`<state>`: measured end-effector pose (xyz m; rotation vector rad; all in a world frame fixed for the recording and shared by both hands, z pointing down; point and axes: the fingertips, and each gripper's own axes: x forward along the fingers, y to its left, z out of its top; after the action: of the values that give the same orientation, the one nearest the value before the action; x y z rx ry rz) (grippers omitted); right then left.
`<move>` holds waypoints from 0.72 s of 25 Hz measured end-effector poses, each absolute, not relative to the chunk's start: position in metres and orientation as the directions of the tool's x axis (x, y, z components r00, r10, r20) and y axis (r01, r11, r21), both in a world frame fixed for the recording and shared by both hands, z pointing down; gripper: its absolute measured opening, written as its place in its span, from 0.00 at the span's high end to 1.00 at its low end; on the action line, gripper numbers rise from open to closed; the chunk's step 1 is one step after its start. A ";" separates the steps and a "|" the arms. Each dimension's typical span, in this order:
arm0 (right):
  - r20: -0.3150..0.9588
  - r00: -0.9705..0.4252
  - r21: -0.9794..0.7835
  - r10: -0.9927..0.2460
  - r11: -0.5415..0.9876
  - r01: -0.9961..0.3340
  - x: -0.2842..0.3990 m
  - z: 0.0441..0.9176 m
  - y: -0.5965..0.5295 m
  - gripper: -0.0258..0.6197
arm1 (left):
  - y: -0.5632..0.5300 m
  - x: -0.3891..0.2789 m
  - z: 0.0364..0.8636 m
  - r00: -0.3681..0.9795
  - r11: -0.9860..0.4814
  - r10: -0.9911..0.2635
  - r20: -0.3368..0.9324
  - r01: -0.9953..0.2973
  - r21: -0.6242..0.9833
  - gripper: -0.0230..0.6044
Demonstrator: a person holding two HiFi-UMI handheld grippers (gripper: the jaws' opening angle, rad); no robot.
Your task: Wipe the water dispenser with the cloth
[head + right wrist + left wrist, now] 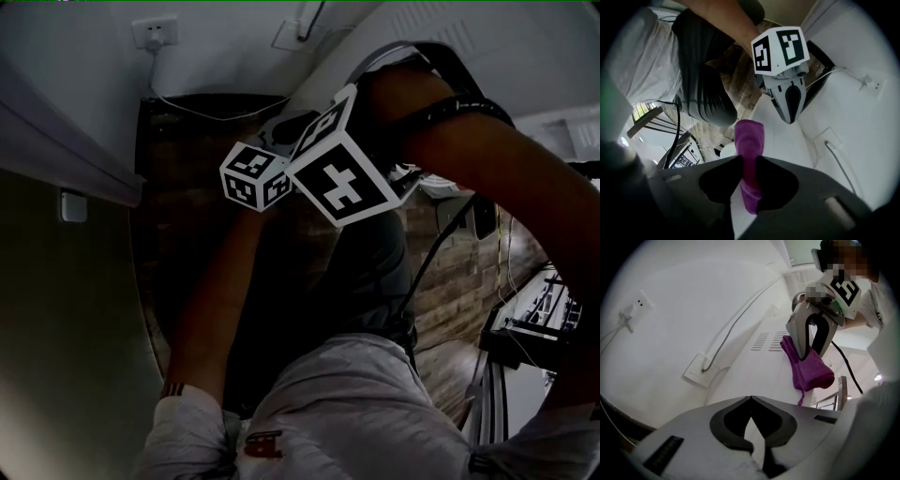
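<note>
The right gripper (749,161) pinches the purple cloth (750,138), whose length runs straight on past its jaws over the white water dispenser (787,140). Just beyond, the left gripper (750,398) is pressed together and empty, so the right one is nearer the panel.

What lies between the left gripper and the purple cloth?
Only bare white panel separates the shut left gripper from the cloth held by the right gripper; the left gripper view shows it.

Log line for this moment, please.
right gripper: shut on purple cloth | left gripper: shut, empty | water dispenser: cloth at its vented panel
</note>
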<state>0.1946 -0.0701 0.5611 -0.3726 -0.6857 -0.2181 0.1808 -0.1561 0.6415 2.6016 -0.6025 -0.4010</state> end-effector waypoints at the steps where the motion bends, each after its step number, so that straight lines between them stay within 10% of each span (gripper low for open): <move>1: 0.655 0.753 -0.269 -0.059 0.913 0.306 0.193 0.560 -0.067 0.82 | -0.157 0.180 0.644 0.862 -0.807 -0.475 -0.176 -0.348 0.477 0.97; 18: 0.609 0.713 0.114 -0.347 0.928 0.354 0.177 0.607 -0.224 0.82 | -0.162 0.164 0.664 0.862 -0.814 -0.468 -0.195 -0.335 0.475 0.97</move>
<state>0.1769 -0.2241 0.6069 -0.0118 -0.6730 -0.3883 0.1642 -0.1624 0.6640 2.6029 -0.5914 -0.4236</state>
